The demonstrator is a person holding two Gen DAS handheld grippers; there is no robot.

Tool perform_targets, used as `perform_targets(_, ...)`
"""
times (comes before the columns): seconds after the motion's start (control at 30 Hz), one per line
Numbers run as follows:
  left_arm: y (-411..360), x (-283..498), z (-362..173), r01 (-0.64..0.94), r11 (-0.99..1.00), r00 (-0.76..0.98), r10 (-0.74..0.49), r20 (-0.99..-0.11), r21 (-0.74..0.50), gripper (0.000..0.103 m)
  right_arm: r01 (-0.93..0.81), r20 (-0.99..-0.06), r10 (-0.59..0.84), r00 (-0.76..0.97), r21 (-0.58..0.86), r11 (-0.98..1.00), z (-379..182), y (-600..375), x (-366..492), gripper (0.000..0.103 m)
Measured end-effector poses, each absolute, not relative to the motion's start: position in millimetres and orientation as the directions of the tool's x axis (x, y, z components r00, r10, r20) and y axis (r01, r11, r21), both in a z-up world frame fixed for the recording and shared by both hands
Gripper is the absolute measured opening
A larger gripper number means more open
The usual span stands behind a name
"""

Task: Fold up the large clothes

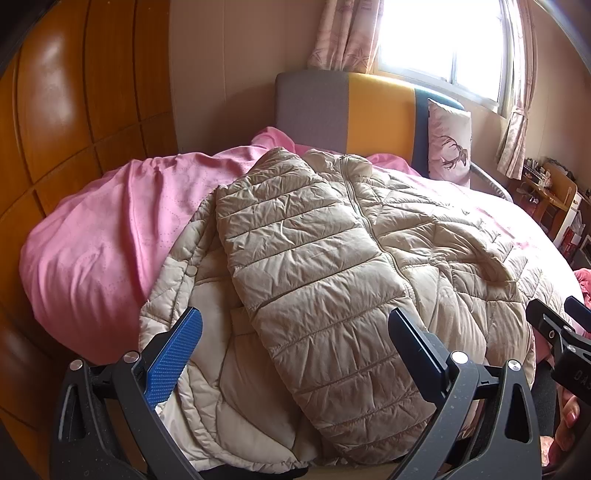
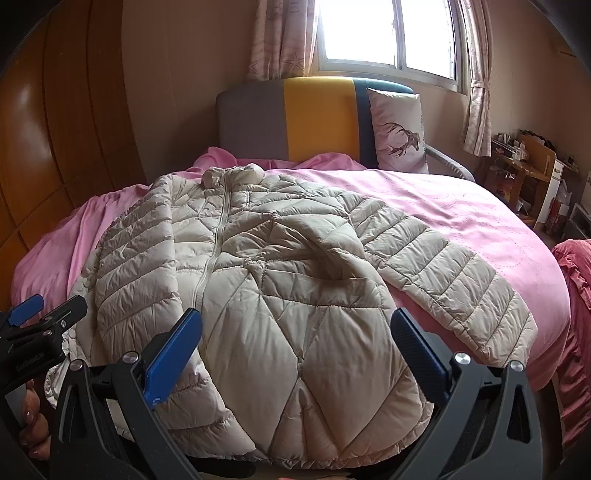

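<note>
A beige quilted puffer jacket (image 1: 332,258) lies zipped, front up, on the pink bed (image 1: 92,240), with its collar toward the headboard. One sleeve (image 1: 295,236) is folded across its chest. The other sleeve (image 2: 443,280) stretches out flat to the right over the pink sheet (image 2: 461,210). My left gripper (image 1: 295,328) hovers open above the hem near the folded sleeve, with nothing between its fingers. My right gripper (image 2: 295,332) is open over the lower right part of the jacket (image 2: 288,295) and holds nothing. Each gripper shows at the edge of the other's view: the right gripper (image 1: 561,314), the left gripper (image 2: 48,308).
A grey, yellow and blue headboard (image 2: 314,118) with a deer-print pillow (image 2: 399,133) stands at the far end under a bright window (image 2: 384,33). A wooden wardrobe (image 1: 74,129) runs along the left. A cluttered desk (image 2: 524,173) and a reddish cloth (image 2: 576,280) are on the right.
</note>
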State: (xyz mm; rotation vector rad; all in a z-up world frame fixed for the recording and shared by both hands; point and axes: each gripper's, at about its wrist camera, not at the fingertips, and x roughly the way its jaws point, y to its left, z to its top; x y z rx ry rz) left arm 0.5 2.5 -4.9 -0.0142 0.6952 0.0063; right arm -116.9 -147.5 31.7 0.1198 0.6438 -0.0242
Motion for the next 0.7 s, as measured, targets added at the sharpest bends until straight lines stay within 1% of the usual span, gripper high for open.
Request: perform_targets(0.7,-0.3,1.2,-13.4,-0.020,1.000,0.749,0.007,-0.662,-0.011,0.100,0.059,-0.614,0.020,0.789,0.109,0.992,28.4,-148.7,-114.1,0.101)
